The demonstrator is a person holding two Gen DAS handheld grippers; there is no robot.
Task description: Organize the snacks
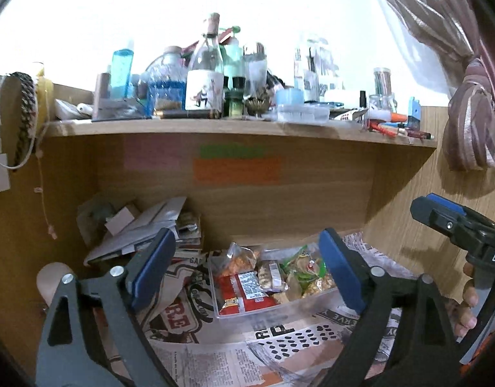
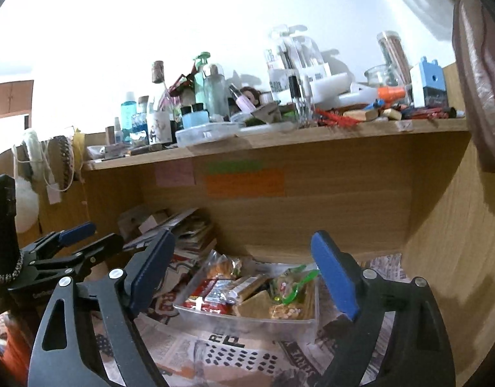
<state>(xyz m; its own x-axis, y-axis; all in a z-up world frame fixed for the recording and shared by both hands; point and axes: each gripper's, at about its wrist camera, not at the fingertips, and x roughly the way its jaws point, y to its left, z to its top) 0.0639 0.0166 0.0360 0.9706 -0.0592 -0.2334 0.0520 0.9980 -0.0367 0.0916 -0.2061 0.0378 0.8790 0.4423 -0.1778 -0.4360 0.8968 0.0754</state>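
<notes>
A clear plastic box (image 1: 279,311) full of snack packets sits on newspaper in the lower shelf bay; it also shows in the right wrist view (image 2: 247,322). Inside lie a red packet (image 1: 244,293), an orange snack bag (image 1: 239,262) and a green-trimmed bag (image 1: 307,266). My left gripper (image 1: 247,274) is open and empty, held in front of the box. My right gripper (image 2: 244,277) is open and empty, also in front of the box. The right gripper shows at the right edge of the left wrist view (image 1: 453,225); the left one shows at the left of the right wrist view (image 2: 73,245).
A wooden shelf (image 1: 234,127) above holds several bottles, jars and pens. A stack of papers and cardboard (image 1: 144,225) lies at the back left of the bay. Sticky notes (image 1: 236,169) are on the back panel. A curtain (image 1: 470,122) hangs at right.
</notes>
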